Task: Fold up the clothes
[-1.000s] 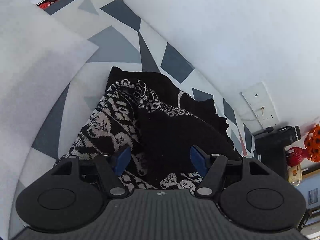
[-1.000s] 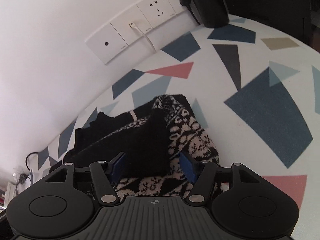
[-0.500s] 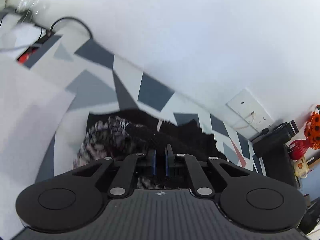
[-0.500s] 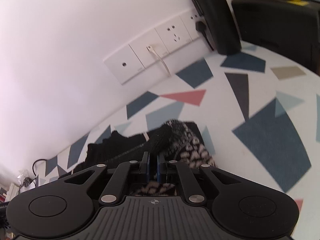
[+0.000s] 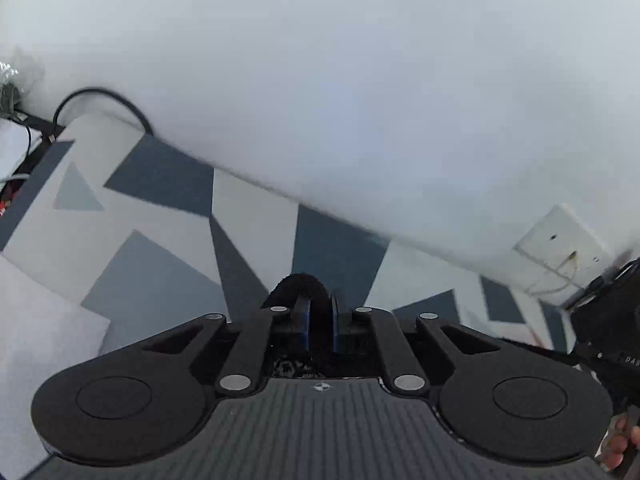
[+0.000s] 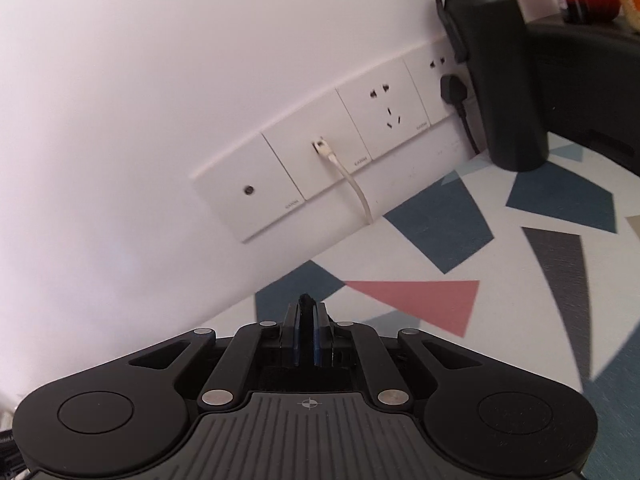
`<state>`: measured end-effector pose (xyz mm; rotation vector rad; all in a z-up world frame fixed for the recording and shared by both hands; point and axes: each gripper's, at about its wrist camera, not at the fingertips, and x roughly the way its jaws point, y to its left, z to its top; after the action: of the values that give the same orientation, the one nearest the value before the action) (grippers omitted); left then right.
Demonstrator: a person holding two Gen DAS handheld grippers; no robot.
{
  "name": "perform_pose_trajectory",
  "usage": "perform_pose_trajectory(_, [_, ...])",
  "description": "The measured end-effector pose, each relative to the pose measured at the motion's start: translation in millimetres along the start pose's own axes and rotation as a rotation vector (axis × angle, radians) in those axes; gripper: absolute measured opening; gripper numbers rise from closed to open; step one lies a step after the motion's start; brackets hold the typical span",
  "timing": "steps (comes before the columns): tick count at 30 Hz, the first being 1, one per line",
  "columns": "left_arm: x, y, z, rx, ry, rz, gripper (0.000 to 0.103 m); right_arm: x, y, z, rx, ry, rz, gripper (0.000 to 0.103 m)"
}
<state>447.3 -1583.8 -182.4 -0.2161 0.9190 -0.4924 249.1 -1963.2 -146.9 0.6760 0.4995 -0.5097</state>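
A white wall fills the far side of both views, meeting a white tabletop printed with grey, blue and pink triangles. On the wall in the right wrist view sits a row of white socket plates, a pale cable hanging from one, and at the far right a tall black bottle stands on the tabletop. A white foam sheet lies at the near left of the left wrist view.

The left gripper pinches a thick fold of the black knitted garment with white pattern; its jaws, having just eased slightly apart, press on the cloth, which bulges above them, and patterned fabric shows below. The right gripper has its jaws pressed nearly together on a thin black edge of the same garment, which peeks just above the tips.
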Motion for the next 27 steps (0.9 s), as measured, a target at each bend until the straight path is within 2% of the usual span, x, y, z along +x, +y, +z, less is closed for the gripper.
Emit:
perform_pose_trajectory(1, [9.3, 2.0, -0.7, 0.009, 0.024, 0.021, 0.025, 8.6, 1.6, -1.4, -0.037, 0.008, -0.036, 0.011])
perform_pose_trajectory(2, [10.7, 3.6, -2.0, 0.025, 0.019, 0.031, 0.048, 17.2, 3.2, -2.8, -0.075, 0.017, -0.072, 0.020])
perform_pose_trajectory(3, [8.9, 5.0, -2.7, 0.043, 0.009, 0.035, 0.080, 25.8, 4.7, -4.2, -0.112, 0.025, -0.108, 0.048])
perform_pose_trajectory(4, [0.4, 6.1, -2.5, 0.063, -0.009, 0.030, 0.091, 26.4, 4.1, -5.3, -0.132, 0.016, -0.136, 0.067])
perform_pose_trajectory(5, [-8.1, 7.3, -2.3, 0.083, -0.027, 0.026, 0.096, 19.3, 0.8, -5.8, -0.130, -0.008, -0.144, 0.071])
perform_pose_trajectory(7, [-24.8, 9.3, -2.5, 0.127, -0.051, 0.014, 0.096, 0.0, -8.8, -7.5, -0.107, -0.008, -0.126, 0.085])
perform_pose_trajectory(11, [-51.3, 12.2, -19.5, 0.242, 0.034, -0.005, 0.100, -42.9, -33.5, -27.7, -0.039, 0.034, -0.081, 0.101])
perform_pose_trajectory(16, [-55.6, 26.1, -58.5, 0.282, 0.154, 0.062, 0.101, -71.4, -48.5, -77.1, -0.002, 0.166, -0.074, 0.102])
perform_pose_trajectory(19, [-53.4, 32.3, -79.5, 0.273, 0.202, 0.109, 0.101, -71.5, -45.5, -98.2, -0.041, 0.200, -0.115, 0.102])
perform_pose_trajectory(23, [-51.5, 37.7, -90.4, 0.213, 0.185, 0.120, 0.103, -65.5, -28.9, -107.0, -0.175, 0.207, -0.139, 0.102])
perform_pose_trajectory(27, [-41.7, 28.6, -87.8, 0.274, 0.179, 0.129, 0.103, -58.1, -22.7, -105.3, -0.223, 0.213, -0.133, 0.102])
